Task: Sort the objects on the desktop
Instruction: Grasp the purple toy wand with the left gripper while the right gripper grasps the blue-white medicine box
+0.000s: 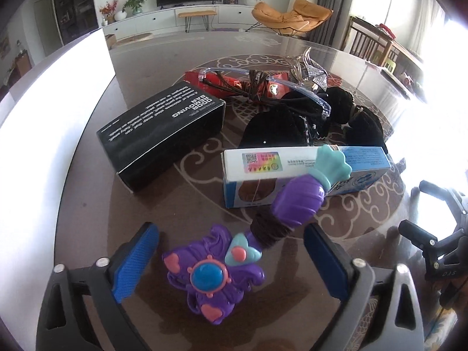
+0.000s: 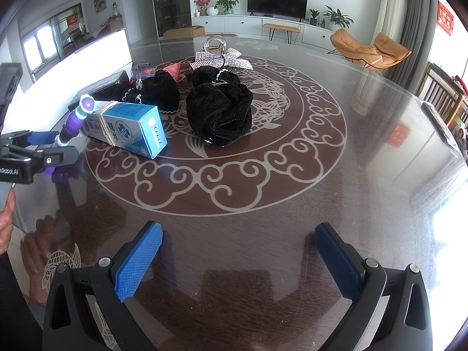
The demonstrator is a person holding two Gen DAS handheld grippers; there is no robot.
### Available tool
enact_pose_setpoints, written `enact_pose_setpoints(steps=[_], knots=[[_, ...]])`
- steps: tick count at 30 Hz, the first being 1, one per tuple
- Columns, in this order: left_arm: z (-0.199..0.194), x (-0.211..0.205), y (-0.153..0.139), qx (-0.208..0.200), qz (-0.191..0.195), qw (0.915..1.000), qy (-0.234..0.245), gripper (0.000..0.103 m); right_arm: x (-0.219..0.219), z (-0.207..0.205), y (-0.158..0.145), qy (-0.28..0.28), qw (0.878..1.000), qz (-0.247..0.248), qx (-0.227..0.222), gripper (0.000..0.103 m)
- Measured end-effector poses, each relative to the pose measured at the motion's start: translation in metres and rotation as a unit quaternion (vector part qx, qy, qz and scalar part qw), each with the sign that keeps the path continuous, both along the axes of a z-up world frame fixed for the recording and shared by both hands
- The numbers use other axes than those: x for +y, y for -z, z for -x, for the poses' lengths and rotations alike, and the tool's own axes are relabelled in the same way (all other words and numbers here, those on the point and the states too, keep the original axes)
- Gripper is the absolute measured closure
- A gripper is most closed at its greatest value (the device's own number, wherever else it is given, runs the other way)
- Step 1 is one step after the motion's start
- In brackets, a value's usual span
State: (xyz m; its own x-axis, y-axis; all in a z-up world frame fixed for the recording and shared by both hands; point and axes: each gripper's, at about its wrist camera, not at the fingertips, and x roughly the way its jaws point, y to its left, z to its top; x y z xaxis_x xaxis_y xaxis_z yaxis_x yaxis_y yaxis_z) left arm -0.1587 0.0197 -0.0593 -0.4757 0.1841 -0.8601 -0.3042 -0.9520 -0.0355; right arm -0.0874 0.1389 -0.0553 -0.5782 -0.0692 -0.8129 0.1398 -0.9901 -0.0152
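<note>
A purple toy wand point(image 1: 210, 275) with a blue gem and pink hearts lies on the table between the fingers of my left gripper point(image 1: 231, 229). The blue pads stand apart from it on both sides, so this gripper is open. A brown band point(image 1: 266, 231) wraps the wand's handle, and its teal tip leans on a blue-and-white box point(image 1: 292, 172). In the right wrist view the wand point(image 2: 79, 114) and the box point(image 2: 128, 128) sit at the left. My right gripper point(image 2: 238, 229) hangs open over bare table, nothing between its fingers.
A black box point(image 1: 163, 134) lies left of the pile. Behind are black velvet hair pieces point(image 2: 222, 114), clear glasses point(image 1: 292, 87), a red packet point(image 1: 222, 83), a silver bow point(image 2: 219, 58) and a clear clip point(image 2: 215, 44). A white panel point(image 1: 58, 87) stands at the table's left.
</note>
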Motion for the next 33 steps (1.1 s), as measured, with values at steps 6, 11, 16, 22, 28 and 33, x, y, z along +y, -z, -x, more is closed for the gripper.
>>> enact_pose_setpoints(steps=[6,11,16,22,28,33], knots=[[-0.006,0.013,-0.008,0.013,0.014,0.9991,0.039,0.064,0.0,0.0,0.0,0.0,1.0,0.0,0.0,0.0],[-0.036,-0.017,-0.01,0.004,-0.059,0.9982,0.008,0.064,0.0,0.0,0.0,0.0,1.0,0.0,0.0,0.0],[-0.062,-0.049,-0.017,0.013,-0.109,0.9938,-0.021,0.064,-0.012,0.007,-0.002,-0.046,0.998,-0.002,-0.039,0.001],[-0.075,-0.057,-0.024,0.025,-0.135,0.9897,-0.041,0.064,-0.1,0.035,-0.06,-0.237,0.968,-0.081,0.02,0.004],[-0.102,-0.075,-0.034,0.04,-0.157,0.9849,-0.061,0.064,-0.167,0.079,-0.043,-0.336,0.928,-0.151,-0.061,0.035],[-0.112,-0.087,-0.04,0.042,-0.168,0.9822,-0.072,0.064,-0.178,0.096,-0.028,-0.341,0.922,-0.145,-0.116,0.075]])
